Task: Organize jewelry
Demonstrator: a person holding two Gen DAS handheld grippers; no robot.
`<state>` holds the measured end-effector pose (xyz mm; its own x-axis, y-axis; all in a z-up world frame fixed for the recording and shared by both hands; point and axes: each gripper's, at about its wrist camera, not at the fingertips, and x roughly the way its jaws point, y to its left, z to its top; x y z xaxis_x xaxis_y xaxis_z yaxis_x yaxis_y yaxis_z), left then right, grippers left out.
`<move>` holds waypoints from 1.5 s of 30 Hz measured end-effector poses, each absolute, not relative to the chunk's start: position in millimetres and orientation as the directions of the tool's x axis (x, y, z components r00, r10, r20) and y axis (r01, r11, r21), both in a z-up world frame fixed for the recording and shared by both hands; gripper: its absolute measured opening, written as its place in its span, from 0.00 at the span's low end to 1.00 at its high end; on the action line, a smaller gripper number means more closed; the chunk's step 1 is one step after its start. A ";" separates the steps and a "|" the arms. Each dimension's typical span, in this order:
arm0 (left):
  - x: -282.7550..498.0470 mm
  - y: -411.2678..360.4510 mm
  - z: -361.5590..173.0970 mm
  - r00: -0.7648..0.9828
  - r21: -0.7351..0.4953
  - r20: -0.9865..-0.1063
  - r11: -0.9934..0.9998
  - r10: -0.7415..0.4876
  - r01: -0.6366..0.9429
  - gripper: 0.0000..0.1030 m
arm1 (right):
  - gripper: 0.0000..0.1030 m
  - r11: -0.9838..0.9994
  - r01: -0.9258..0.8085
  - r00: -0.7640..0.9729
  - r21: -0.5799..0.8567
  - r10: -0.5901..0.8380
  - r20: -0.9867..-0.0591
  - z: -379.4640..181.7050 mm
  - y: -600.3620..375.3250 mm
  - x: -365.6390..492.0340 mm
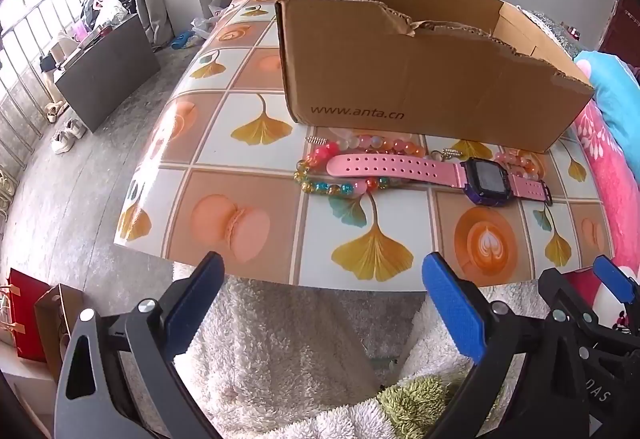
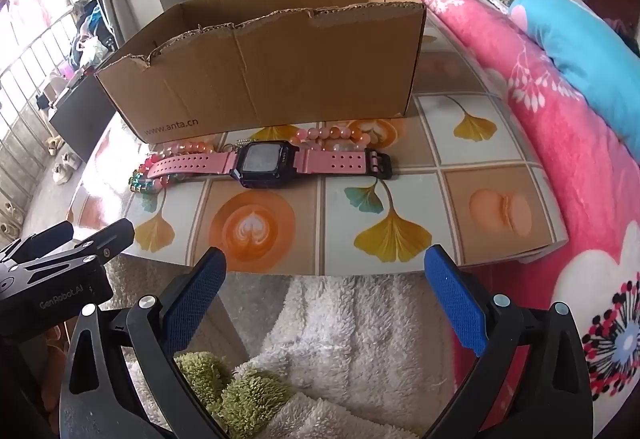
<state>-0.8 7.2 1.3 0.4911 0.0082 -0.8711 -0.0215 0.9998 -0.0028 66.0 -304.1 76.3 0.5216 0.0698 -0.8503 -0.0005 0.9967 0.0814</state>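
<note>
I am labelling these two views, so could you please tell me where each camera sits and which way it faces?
Left wrist: on the left gripper, off the table's near edge, facing the cardboard box; its open fingers and the right gripper show.
Right wrist: on the right gripper, further right, facing the same way; its open fingers and the left gripper show.
Shared: box, pink watch, bead bracelets.

left wrist: off the near edge of the surface [image 1: 248, 167], low, facing the box [image 1: 400, 67] from its left | right wrist: same edge, further right, facing the box [image 2: 280, 71] | shared: watch [image 1: 486, 179] [image 2: 264, 163], beads [image 1: 340, 189] [image 2: 152, 179], box front
</note>
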 end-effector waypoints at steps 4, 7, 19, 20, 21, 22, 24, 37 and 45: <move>-1.1 6.5 1.6 0.493 -0.002 -0.870 1.000 0.009 -0.022 0.95 | 0.92 0.997 0.000 0.521 0.082 0.070 -0.851 77.1 -304.0 65.8; -1.2 5.2 1.5 0.493 -0.003 -0.870 1.000 0.006 -0.017 0.94 | 0.92 0.997 -0.001 0.519 0.080 0.069 -0.852 77.6 -304.2 64.7; 3.5 7.9 -0.2 0.494 0.015 -0.869 1.000 0.024 -0.022 0.95 | 0.92 0.997 0.005 0.519 0.077 0.063 -0.852 78.9 -301.5 65.7; 3.8 8.2 -0.7 0.494 0.016 -0.869 1.000 0.026 -0.024 0.95 | 0.92 0.997 0.007 0.517 0.077 0.063 -0.854 78.5 -301.9 65.9; 4.2 8.6 -1.0 0.494 0.017 -0.869 1.000 0.027 -0.025 0.95 | 0.92 0.997 0.008 0.516 0.077 0.062 -0.854 78.5 -302.9 66.1; 4.3 8.9 -1.5 0.494 0.017 -0.869 0.999 0.028 -0.027 0.94 | 0.92 0.997 0.009 0.517 0.076 0.060 -0.854 78.6 -303.5 65.9; 4.7 10.2 -2.2 0.493 0.012 -0.870 0.999 0.026 -0.031 0.95 | 0.92 0.997 0.011 0.518 0.074 0.058 -0.854 79.2 -303.3 66.2; 3.5 13.9 -2.3 0.498 0.010 -0.866 0.999 0.029 -0.040 0.95 | 0.92 0.998 0.013 0.521 0.068 0.051 -0.852 80.6 -301.9 66.3; 2.5 15.8 -2.2 0.502 0.007 -0.864 0.999 0.027 -0.041 0.94 | 0.92 0.998 0.015 0.522 0.061 0.044 -0.852 80.7 -300.9 66.6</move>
